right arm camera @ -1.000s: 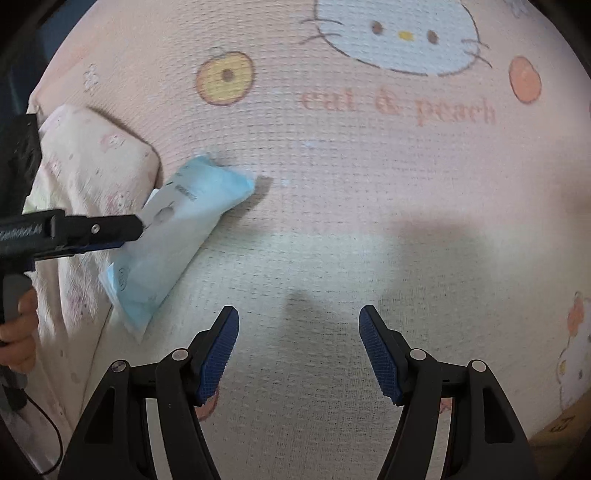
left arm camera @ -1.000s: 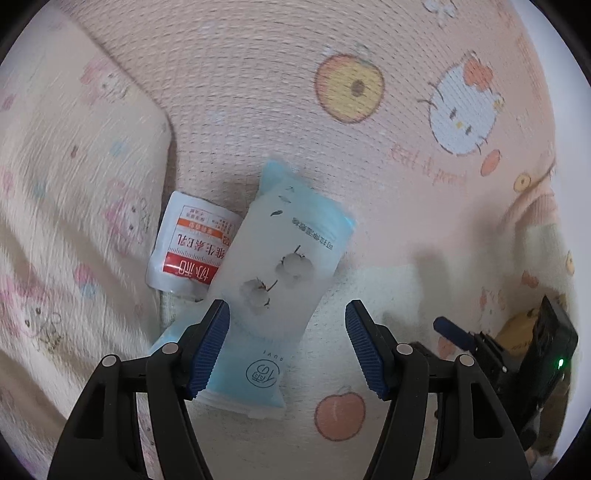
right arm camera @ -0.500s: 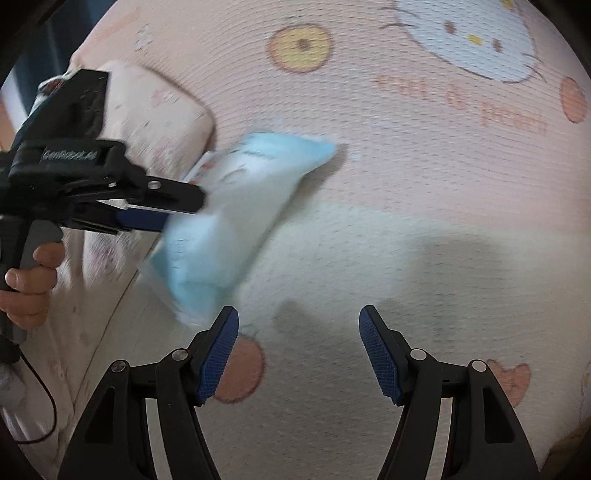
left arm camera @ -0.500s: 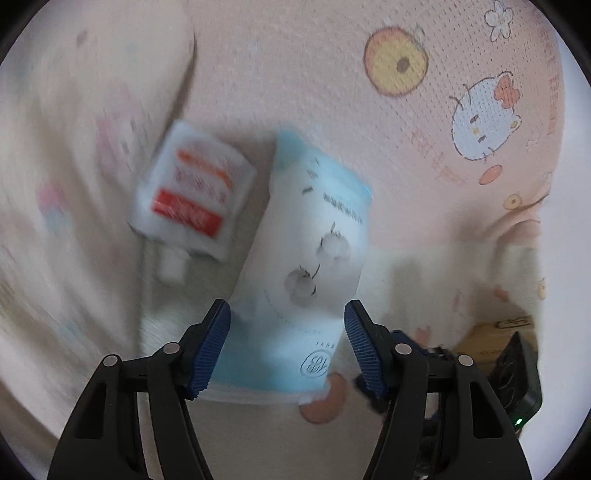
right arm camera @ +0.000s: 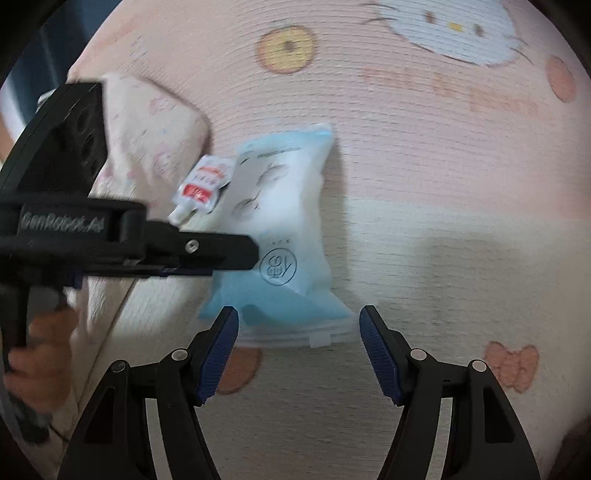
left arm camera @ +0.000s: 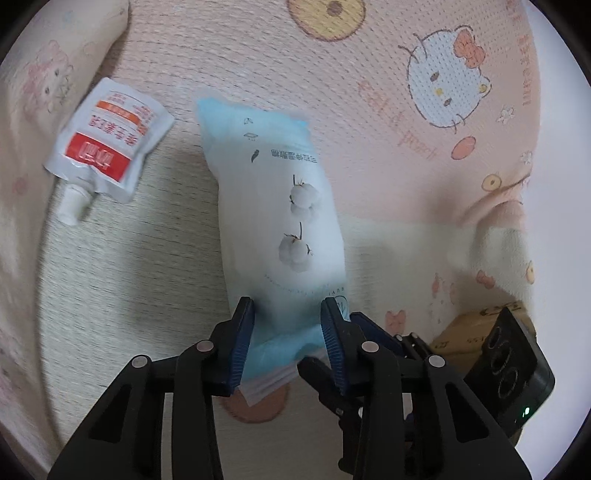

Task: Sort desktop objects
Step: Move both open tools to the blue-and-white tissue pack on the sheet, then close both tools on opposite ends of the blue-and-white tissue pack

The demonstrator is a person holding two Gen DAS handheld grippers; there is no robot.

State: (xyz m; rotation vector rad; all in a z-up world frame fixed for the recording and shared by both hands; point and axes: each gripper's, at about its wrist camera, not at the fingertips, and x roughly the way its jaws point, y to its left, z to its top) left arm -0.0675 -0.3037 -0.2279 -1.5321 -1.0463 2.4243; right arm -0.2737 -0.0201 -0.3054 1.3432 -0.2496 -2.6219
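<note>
Left gripper now around "GenRobot"-side pack

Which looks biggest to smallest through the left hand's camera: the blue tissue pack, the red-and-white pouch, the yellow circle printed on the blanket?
1. Blue tissue pack, partly because it sits nearest, between the left gripper fingers.
2. Red-and-white pouch.
3. Yellow circle, cut off by the picture's edge, so unsure.

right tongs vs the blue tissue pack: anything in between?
Nothing. In the right wrist view only bare printed blanket separates the open right tongs from the blue tissue pack, whose near end the left tongs grip.
</note>
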